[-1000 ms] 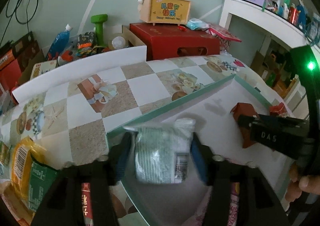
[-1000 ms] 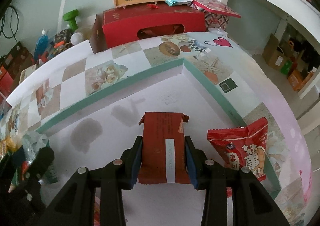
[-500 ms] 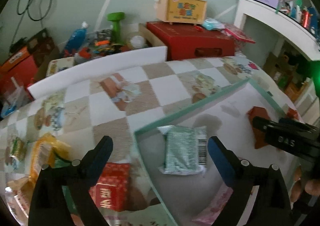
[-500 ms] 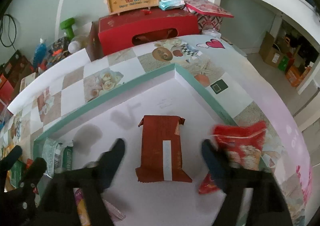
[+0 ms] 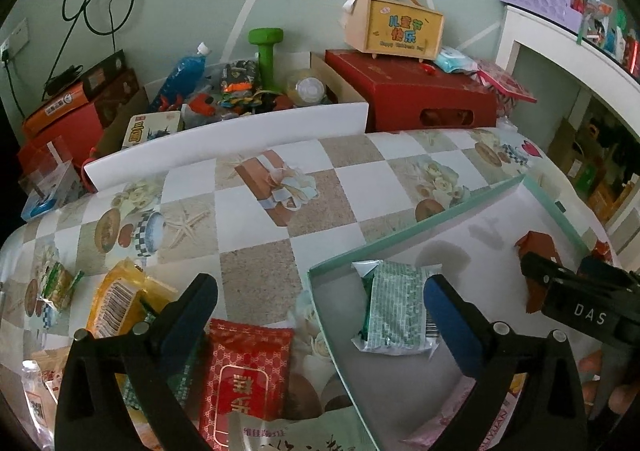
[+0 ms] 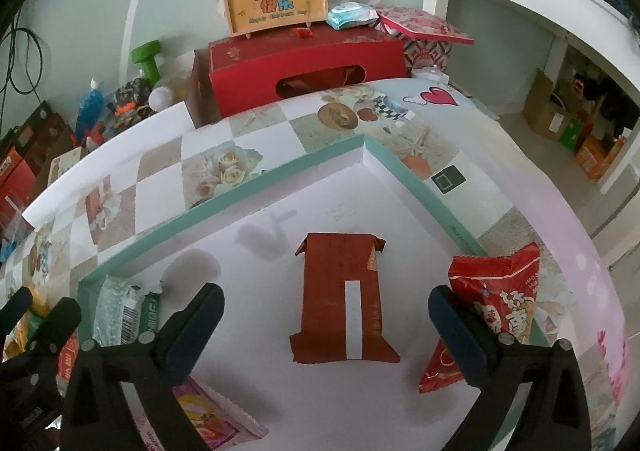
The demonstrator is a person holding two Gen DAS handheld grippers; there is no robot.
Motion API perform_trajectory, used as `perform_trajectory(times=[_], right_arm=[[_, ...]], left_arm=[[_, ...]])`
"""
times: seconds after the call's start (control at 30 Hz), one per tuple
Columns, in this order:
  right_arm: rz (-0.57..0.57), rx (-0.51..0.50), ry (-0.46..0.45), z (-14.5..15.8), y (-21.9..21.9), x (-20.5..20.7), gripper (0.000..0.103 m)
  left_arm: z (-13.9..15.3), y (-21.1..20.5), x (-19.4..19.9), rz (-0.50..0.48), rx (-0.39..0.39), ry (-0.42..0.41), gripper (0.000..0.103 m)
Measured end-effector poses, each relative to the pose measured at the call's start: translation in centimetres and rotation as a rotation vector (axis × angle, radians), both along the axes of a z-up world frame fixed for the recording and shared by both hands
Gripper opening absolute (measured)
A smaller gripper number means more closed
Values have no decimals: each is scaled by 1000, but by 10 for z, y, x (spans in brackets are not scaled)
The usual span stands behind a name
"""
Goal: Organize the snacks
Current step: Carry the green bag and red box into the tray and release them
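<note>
Left gripper [image 5: 320,291] jaws just spread wide, nothing clamped. Green pack [image 5: 394,307] lies flat in the tray [image 5: 416,225], at the tray's 9 o'clock corner, just left of the gripper's right finger. Right gripper [image 6: 326,301] jaws also just opened fully; brown pack [image 6: 344,305] lies loose between them, mid-tray, untouched. Red bag [image 6: 498,301] at its 3 o'clock, by the tray's edge.
</note>
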State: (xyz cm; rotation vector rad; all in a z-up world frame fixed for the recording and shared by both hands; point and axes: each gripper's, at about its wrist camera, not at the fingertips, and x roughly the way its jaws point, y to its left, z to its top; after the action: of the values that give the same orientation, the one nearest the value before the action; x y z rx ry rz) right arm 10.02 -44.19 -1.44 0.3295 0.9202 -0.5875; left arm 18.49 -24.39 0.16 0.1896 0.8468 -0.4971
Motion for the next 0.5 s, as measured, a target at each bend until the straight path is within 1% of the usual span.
perform_trajectory(times=[0.2,0.37,0.5], right_arm=[[1,5,-15,2,6,-6,103],[-2,32,-34,5,10,-13,103],[-12,60,-36,11,14,-21,103]], left_arm=[[2,5,0,4,6,11,103],[8,14,-4,20,-22,36,103],[8,16,-11,12,21,51,102]])
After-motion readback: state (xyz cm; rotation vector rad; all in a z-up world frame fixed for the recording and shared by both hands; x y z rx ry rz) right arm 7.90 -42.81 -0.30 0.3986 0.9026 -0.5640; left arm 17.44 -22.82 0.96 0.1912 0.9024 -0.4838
